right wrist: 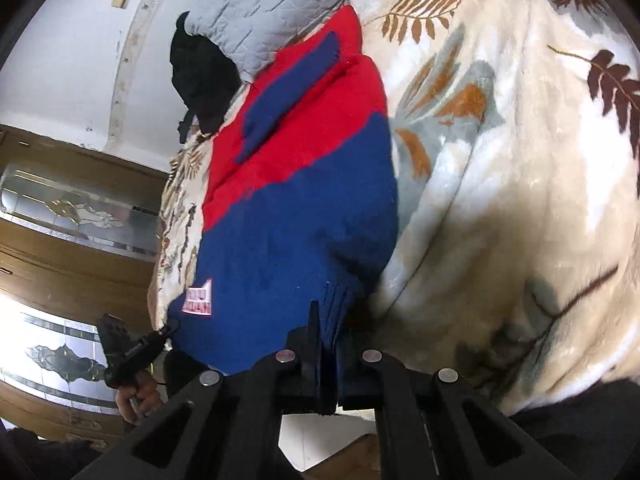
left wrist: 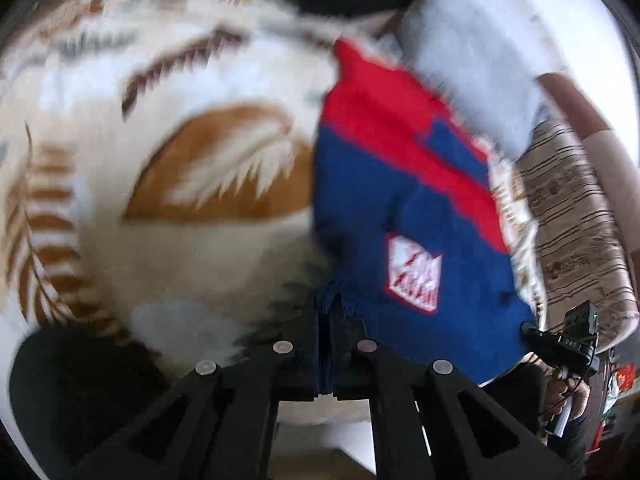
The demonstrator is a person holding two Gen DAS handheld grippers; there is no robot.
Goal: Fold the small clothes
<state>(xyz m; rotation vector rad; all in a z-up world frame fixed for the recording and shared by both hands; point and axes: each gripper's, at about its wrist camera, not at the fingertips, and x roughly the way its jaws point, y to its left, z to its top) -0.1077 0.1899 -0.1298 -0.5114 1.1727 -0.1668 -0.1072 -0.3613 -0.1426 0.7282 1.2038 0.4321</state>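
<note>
The sweater (right wrist: 288,216), a small knit in red above and blue below, lies spread on a bed over a plush blanket (right wrist: 500,208) printed with brown and grey leaves. Each hand-held gripper is clamped on its near hem: the left hand-held gripper (left wrist: 329,344) has its jaws together on the ribbed blue edge at one corner, and the right hand-held gripper (right wrist: 329,354) pinches the ribbed hem at the other corner. In each wrist view the other gripper shows at the far side of the hem, held by a hand (right wrist: 138,398).

Holding both corners of the same edge keeps the hem taut and straight between them, which looks like the set-up for carrying that edge up and over toward the red shoulder end to make a fold. The left view is blurred, so fine detail there is uncertain.

The knit looks thick and soft, with a ribbed hem that bunches where pinched. A white and red label (left wrist: 414,276) is sewn on the blue part, and a blue strip (right wrist: 288,96) crosses the red. Beyond the sweater sit a grey quilted pillow (right wrist: 272,4) and a black cloth (right wrist: 200,80).
</note>
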